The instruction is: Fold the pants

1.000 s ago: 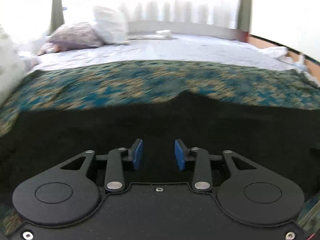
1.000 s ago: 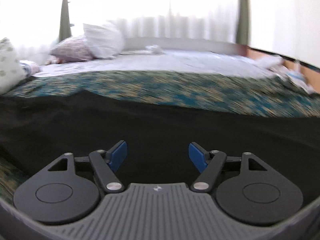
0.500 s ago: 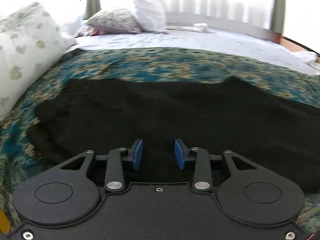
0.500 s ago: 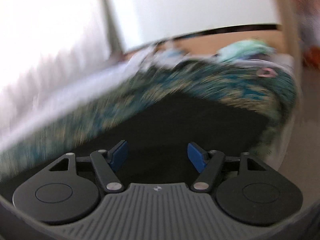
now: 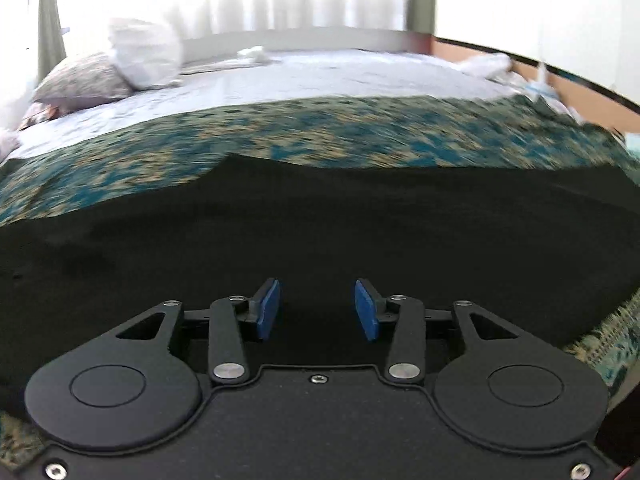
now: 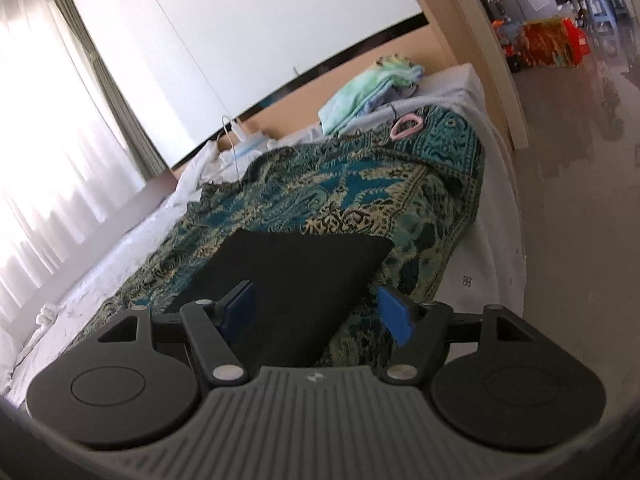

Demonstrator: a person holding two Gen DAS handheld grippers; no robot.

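Black pants (image 5: pixel 320 232) lie flat across a teal and tan patterned blanket (image 5: pixel 304 136) on the bed. My left gripper (image 5: pixel 317 310) is open and empty, low over the middle of the pants. In the right wrist view one end of the pants (image 6: pixel 296 272) lies on the blanket (image 6: pixel 360 192) near the bed's corner. My right gripper (image 6: pixel 320 314) is open and empty, just above that end, with its left pad over the cloth and its right pad over the blanket.
Pillows (image 5: pixel 120 68) and a white sheet (image 5: pixel 320 76) lie beyond the blanket. In the right wrist view a pile of light green clothes (image 6: pixel 372 88) and a pink ring (image 6: pixel 406 125) sit at the bed's far corner. Bare floor (image 6: pixel 580 160) lies to the right.
The left gripper has swung back to the right over the pants. The right gripper has turned right to the end of the pants by the bed corner. Both stay open.
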